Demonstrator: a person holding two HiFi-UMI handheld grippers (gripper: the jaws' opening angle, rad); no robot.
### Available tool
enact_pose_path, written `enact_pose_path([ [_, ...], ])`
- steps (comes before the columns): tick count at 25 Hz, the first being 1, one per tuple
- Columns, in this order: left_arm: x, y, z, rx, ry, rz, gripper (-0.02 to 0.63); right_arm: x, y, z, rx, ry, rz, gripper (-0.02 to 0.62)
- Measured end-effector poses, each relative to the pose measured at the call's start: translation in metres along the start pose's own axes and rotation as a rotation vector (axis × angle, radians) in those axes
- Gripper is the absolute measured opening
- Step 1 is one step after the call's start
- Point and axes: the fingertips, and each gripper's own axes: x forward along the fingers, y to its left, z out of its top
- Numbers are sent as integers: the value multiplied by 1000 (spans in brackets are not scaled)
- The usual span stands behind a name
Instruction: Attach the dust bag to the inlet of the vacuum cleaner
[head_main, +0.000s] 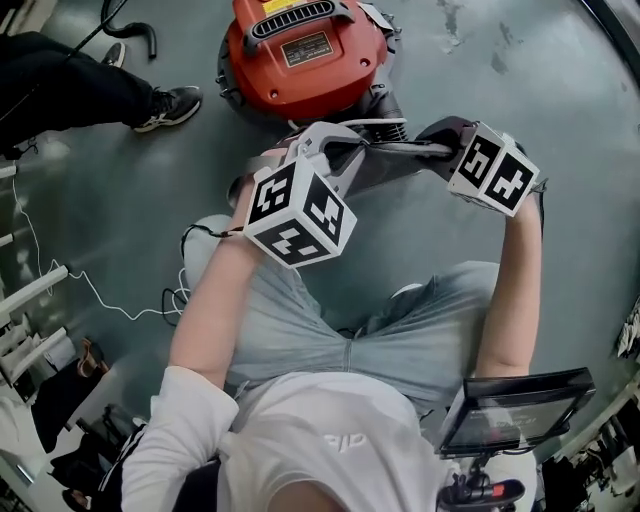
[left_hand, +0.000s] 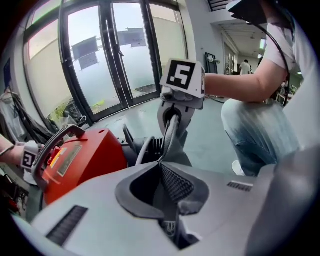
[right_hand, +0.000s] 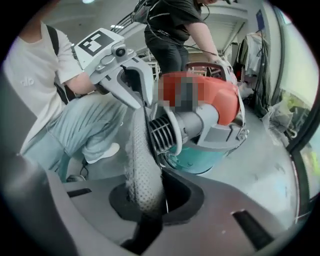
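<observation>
The person kneels on the grey floor, with a dark screen beside the right knee. The left gripper has its jaws pressed together on a fold of the grey mesh bag, and the right gripper likewise pinches the bag's other edge, its jaws nearly closed on the perforated fabric. The bag hangs stretched between the two grippers, which face each other above the person's thighs. Just behind the bag is the ribbed grey inlet of the vacuum, a red-topped machine with a teal drum; the bag's edge lies just beside the inlet, though whether they touch cannot be told. Beyond the vacuum, a second person's shoe rests on the floor.
</observation>
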Motion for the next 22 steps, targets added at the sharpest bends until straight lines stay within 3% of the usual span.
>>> enact_pose_path([
  [3, 3, -12, -8, -32, -1, -4, 21, -8, -12, 5, -49, 60, -45, 34],
  [5, 1, -14, -9, -29, 6, 1, 21, -4, -15, 7, -49, 56, -25, 34],
  [9, -3, -3, 0, 29, 29, 36, 21, 12, -13, 5, 34, -113, 74, 34],
  [11, -1, 0, 1, 11, 11, 22, 21, 14, -7, 3, 19, -133, 79, 34],
  [16, 13, -7, -8, -86, -32, -4, 21, 2, -20, 6, -93, -14, -26, 35],
  [22, 8, 12, -4, -42, -16, 83, 21, 5, -47, 19, -20, -159, -117, 37],
])
